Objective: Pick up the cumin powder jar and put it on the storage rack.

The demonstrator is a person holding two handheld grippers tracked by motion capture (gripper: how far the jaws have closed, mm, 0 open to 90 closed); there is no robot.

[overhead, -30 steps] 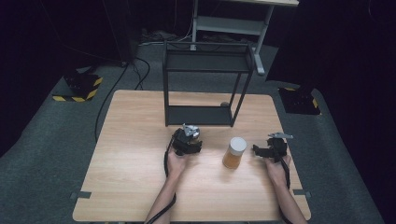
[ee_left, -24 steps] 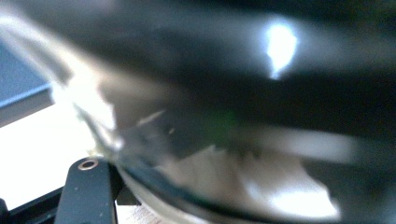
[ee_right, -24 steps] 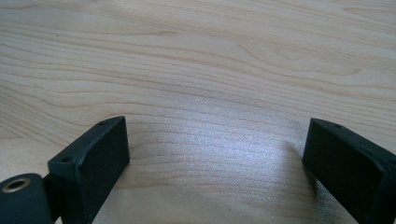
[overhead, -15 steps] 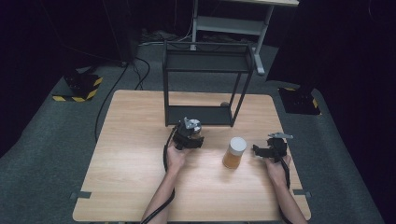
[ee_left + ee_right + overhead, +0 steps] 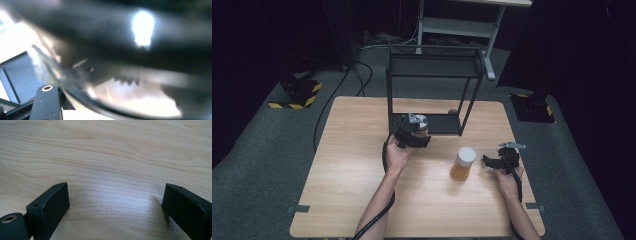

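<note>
Currently left gripper (image 5: 418,131) clamped on small amber jar with pale lid (image 5: 420,128), lifted near far middle of wooden tabletop (image 5: 347,180), by black metal shelf frame (image 5: 434,90). Right gripper (image 5: 493,161) wide open, nothing between, near right edge beside second amber jar (image 5: 462,163).

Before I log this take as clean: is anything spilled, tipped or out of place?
Nothing stands out. One jar stands upright, capped, on the table; the left gripper holds another jar by the rack. The right gripper is open. No spill shows.

Showing bare forearms; black grippers, left gripper (image 5: 412,133) and right gripper (image 5: 501,159), grey-plated, trailing black cables.
</note>
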